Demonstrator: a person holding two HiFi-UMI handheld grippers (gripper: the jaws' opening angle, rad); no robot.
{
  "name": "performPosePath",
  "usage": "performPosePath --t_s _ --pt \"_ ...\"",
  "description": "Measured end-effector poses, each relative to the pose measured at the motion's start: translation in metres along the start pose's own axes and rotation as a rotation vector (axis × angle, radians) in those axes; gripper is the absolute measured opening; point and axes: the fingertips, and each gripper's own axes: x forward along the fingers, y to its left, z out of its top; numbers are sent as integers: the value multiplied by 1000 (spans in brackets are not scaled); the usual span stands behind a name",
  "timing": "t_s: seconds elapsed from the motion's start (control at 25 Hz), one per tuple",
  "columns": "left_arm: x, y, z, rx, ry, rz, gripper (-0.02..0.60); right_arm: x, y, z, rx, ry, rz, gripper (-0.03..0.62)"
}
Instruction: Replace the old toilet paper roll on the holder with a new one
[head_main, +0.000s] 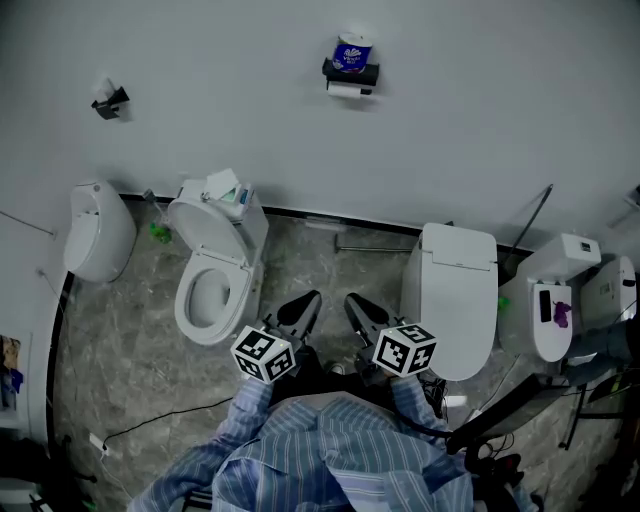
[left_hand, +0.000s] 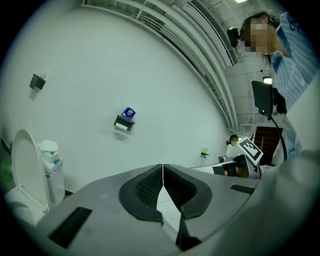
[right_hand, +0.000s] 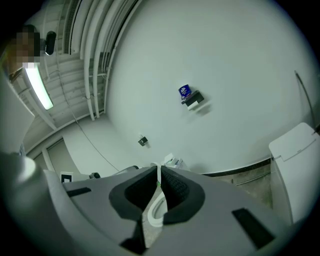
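Though closed, left tool (head_main: 309, 299) beside right (head_main: 353, 300)

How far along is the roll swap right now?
Nothing looks done: the holder on the wall carries a white roll, with the blue-wrapped roll on top. In hand: nothing; the left hand-held gripper and right hand-held gripper are shut, empty, away from the wall. Left: the whole swap.

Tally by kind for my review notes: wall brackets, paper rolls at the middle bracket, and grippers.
Black wall brackets: 2 (middle bracket, left bracket)
Paper rolls: 2 (blue-wrapped roll on top of the middle bracket, white roll under it)
Grippers: 2 (left gripper, right gripper, both shut and empty)
Total: 6
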Motion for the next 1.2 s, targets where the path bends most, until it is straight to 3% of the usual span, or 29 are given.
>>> performPosePath --t_s 0.4,0.84,1.2 --pt "3 -4 -17 18 69 10 6 -5 -14 -14 71 24 9 23" --pt "8 16 -10 32 74 45 6 12 -21 -9 98 14 16 23" --pt "49 59 11 124 73 18 6 48 -46 23 67 -2 -24 23"
